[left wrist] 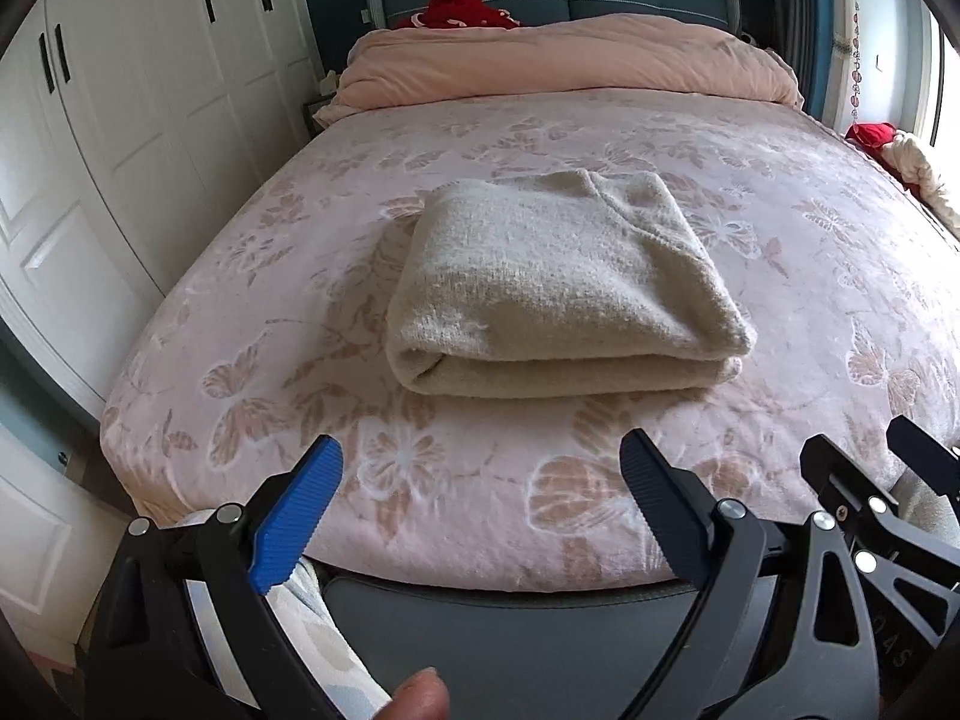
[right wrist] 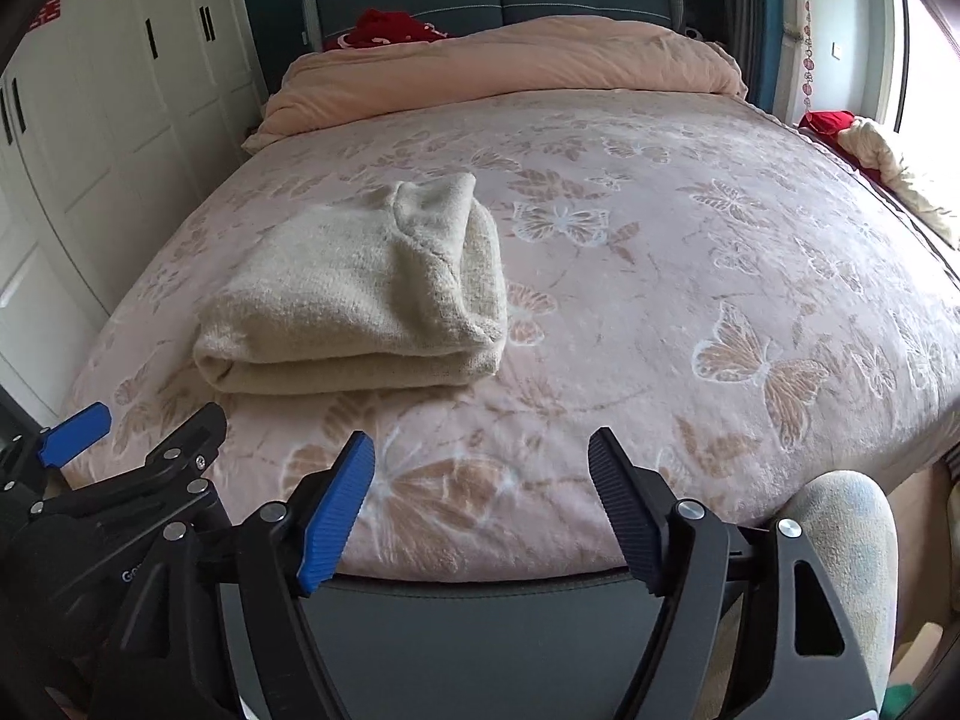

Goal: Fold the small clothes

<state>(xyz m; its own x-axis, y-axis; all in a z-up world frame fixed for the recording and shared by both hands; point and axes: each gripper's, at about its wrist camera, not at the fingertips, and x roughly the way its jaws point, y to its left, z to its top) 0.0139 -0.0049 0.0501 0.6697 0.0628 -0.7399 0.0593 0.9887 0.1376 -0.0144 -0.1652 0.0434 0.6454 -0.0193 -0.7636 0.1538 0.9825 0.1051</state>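
A cream fuzzy knit garment [left wrist: 558, 288] lies folded into a thick rectangle on the pink butterfly-patterned bed cover [left wrist: 780, 276]. It also shows in the right wrist view [right wrist: 360, 294], left of centre. My left gripper [left wrist: 480, 468] is open and empty, held back over the bed's front edge, apart from the garment. My right gripper [right wrist: 480, 462] is open and empty, also at the front edge, to the right of the garment. The right gripper's body shows at the right edge of the left wrist view [left wrist: 870, 516], and the left gripper shows at the left of the right wrist view [right wrist: 120, 450].
A rolled peach duvet [left wrist: 564, 66] lies across the head of the bed, with a red cloth [left wrist: 462, 9] behind it. White wardrobes [left wrist: 120, 120] stand on the left. Red and cream cloths [right wrist: 870, 150] lie by the window on the right. The person's leg [right wrist: 846, 570] is at the lower right.
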